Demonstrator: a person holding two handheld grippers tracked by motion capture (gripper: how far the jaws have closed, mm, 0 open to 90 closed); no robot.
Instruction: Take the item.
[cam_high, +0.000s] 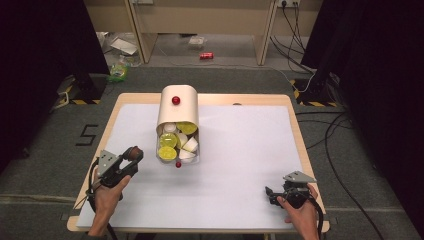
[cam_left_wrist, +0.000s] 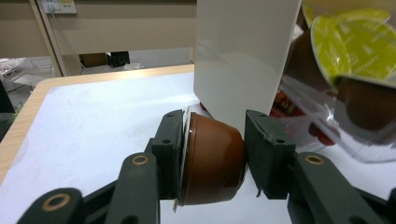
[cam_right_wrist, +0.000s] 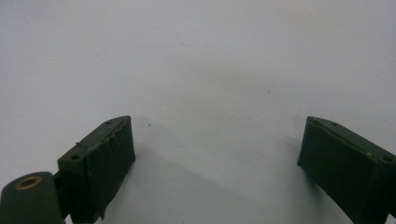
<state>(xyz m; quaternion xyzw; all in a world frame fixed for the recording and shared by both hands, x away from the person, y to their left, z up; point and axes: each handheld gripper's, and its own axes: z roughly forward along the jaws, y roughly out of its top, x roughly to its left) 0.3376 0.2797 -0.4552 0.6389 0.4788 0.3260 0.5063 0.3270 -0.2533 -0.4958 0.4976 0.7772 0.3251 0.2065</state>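
Coffee capsule (cam_left_wrist: 212, 161), brown and dome-shaped, sits clamped in my left gripper (cam_left_wrist: 212, 156), one pad against its foil rim and the other against its rounded bottom, so it lies on its side between the jaws. In the high view I see that left gripper (cam_high: 131, 156) low over the white tabletop (cam_high: 240, 150) at the near left, just beside the mouth of the dispenser (cam_high: 178, 117).

My right gripper (cam_high: 272, 194) rests at the near right, well apart from everything; its jaws stand wide with nothing between them, only bare white surface ahead.

A little farther on, the clear tray (cam_high: 178, 150) at the front of the dispenser holds a cluster of capsules with yellow-green lids (cam_high: 167, 152) and a few white ones (cam_high: 189, 146). Through my left gripper view the dispenser's white wall (cam_left_wrist: 243, 56) rises right behind the capsule, and the clear tray edge (cam_left_wrist: 345, 135) shows off to one side. A red knob (cam_high: 175, 100) sits on the cream hood farther back.

I judge the step in hand to be carrying a single capsule, most likely out of the tray and down to the tabletop, though I cannot rule out the reverse. If I am setting it down, the next move calls for lowering until it touches the surface, then opening the jaws gently so the round body does not roll.
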